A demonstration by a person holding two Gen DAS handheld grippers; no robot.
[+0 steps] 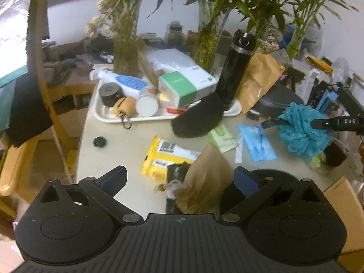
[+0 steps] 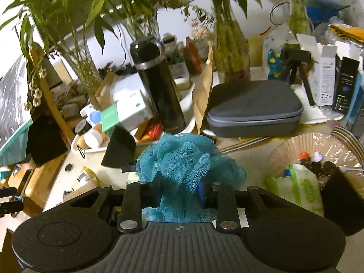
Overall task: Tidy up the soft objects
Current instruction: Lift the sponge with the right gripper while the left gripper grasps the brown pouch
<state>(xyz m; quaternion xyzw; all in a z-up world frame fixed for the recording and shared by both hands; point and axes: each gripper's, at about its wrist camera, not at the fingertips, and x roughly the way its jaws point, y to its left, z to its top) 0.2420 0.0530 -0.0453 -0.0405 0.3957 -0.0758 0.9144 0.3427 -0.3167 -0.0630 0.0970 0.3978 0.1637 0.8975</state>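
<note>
A blue mesh bath pouf (image 2: pixel 188 159) is clamped between the fingers of my right gripper (image 2: pixel 179 186), held above the table. The left wrist view shows the pouf (image 1: pixel 302 132) at the right, with the right gripper (image 1: pixel 295 122) reaching in from the right edge. My left gripper (image 1: pixel 179 177) is open and empty, low over the table's near edge, with a brown paper bag (image 1: pixel 202 182) between its fingers. A black sock (image 1: pixel 198 116) droops over the front rim of the white tray (image 1: pixel 145 118); it also shows in the right wrist view (image 2: pixel 119 147).
The tray holds a black flask (image 1: pixel 234 68), a green-and-white box (image 1: pixel 184 86), a white jar (image 1: pixel 147 106) and a spray bottle. A yellow packet (image 1: pixel 159 157), wipes (image 1: pixel 221 137) and a blue mask (image 1: pixel 257 145) lie on the table. A grey case (image 2: pixel 254 107) and a cellophane-lined basket (image 2: pixel 318 150) stand at the right. Vases line the back.
</note>
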